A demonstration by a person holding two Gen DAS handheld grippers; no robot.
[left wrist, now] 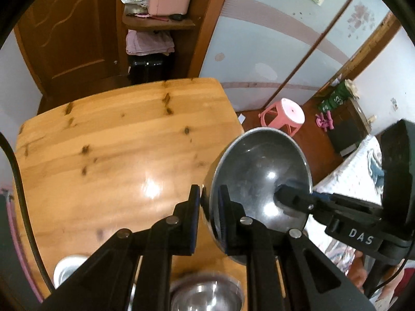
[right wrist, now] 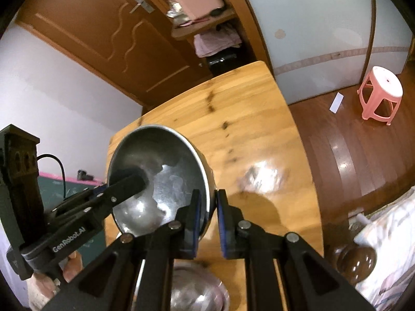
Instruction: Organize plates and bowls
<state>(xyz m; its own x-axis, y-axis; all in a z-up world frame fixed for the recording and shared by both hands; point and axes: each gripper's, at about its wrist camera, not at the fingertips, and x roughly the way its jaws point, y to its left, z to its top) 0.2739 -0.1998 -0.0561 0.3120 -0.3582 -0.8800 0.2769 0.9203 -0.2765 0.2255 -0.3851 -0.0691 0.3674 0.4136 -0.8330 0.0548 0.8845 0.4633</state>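
**Steel bowl held between two grippers, above the table**

Stainless, tilted on edge, the steel bowl (left wrist: pixel 259 181) hangs right of centre in the left wrist view, lifted off the wooden table (left wrist: pixel 103 155). Pinched at its near rim by the left gripper (left wrist: pixel 208 207), nearly closed, one pad outside the wall and one inside. Gripped likewise on the opposite rim by the right gripper (right wrist: pixel 208 207), jaws narrowed onto the wall in the right wrist view; its fingers also visible reaching in from the lower right of the left view.

Probably mid-carry or mid-handover. Second steel bowl (left wrist: pixel 207 295) waiting upright at the bottom centre, directly below; a white dish (left wrist: pixel 67 269) at the lower left.

Next, likely: level the rim, line it up over the lower bowl, descend gently, then release both grips to nest.
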